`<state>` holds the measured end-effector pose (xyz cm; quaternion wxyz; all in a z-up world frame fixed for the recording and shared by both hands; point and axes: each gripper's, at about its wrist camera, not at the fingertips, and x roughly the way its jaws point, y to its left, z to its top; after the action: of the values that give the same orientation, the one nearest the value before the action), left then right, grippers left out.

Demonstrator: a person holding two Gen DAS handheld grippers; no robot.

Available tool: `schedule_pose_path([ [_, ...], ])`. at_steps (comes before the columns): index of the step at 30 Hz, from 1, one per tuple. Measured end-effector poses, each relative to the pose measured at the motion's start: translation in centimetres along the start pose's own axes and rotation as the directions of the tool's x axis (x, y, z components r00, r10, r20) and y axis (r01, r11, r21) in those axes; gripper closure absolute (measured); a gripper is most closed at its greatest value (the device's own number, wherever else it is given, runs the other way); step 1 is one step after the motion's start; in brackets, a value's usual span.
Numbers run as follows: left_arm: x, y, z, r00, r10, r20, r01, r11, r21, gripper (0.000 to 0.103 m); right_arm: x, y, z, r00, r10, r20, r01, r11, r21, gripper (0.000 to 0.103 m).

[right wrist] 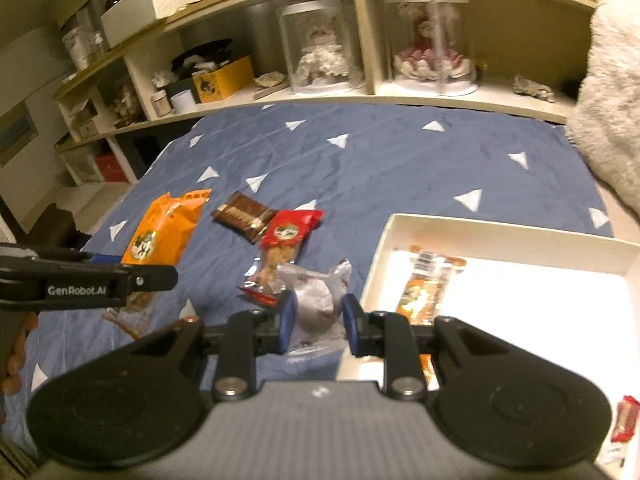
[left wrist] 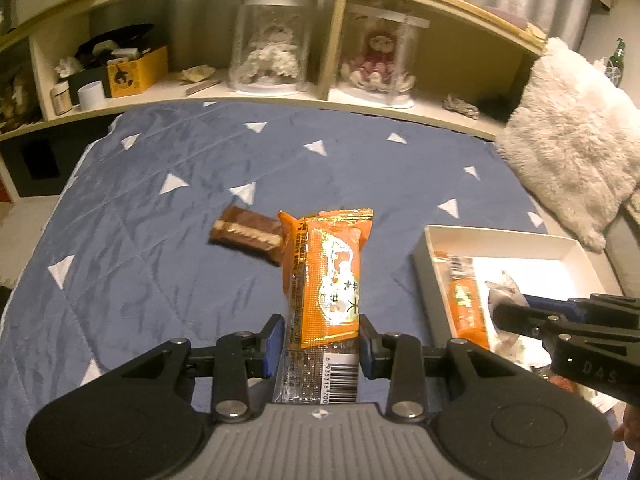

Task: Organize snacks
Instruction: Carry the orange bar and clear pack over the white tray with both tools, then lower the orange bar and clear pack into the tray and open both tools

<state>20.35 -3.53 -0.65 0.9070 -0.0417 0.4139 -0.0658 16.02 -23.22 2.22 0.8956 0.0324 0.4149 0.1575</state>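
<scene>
My left gripper [left wrist: 322, 344] is shut on an orange snack packet [left wrist: 332, 268] that stands up between its blue pads, lifted above the blue quilt. In the right wrist view the same orange packet [right wrist: 160, 232] hangs in the left gripper [right wrist: 156, 276]. My right gripper [right wrist: 318, 320] is shut on a crumpled silver packet [right wrist: 320, 300], raised just left of the white tray [right wrist: 500, 228]. A brown wafer packet [right wrist: 244, 216] and a red packet [right wrist: 286, 236] lie on the quilt. Another orange packet [right wrist: 424, 292] lies inside the tray.
A shelf [left wrist: 280, 100] with two doll domes and small boxes runs along the far edge of the bed. A fluffy pillow [left wrist: 572, 152] leans at the right. A small red packet [right wrist: 626, 424] lies in the tray's near right corner. A hand [right wrist: 12, 364] shows at the left edge.
</scene>
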Motion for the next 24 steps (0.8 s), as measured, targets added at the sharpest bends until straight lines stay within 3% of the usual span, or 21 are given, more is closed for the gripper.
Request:
schedule_pose_path([
  [15,2.0,-9.7,1.4,0.991,-0.135,-0.004,0.135,0.990,0.041,0.063,-6.0,-8.9,-1.7,0.989,-0.142,0.040,0.137,0.985,0.101,0.072],
  [24,5.8,-15.8,1.6,0.972,-0.227,-0.062,0.228,0.974,0.001,0.063,-8.4,-15.1,-4.2,0.976,-0.218,0.020,0.211,0.961,0.178,0.072],
])
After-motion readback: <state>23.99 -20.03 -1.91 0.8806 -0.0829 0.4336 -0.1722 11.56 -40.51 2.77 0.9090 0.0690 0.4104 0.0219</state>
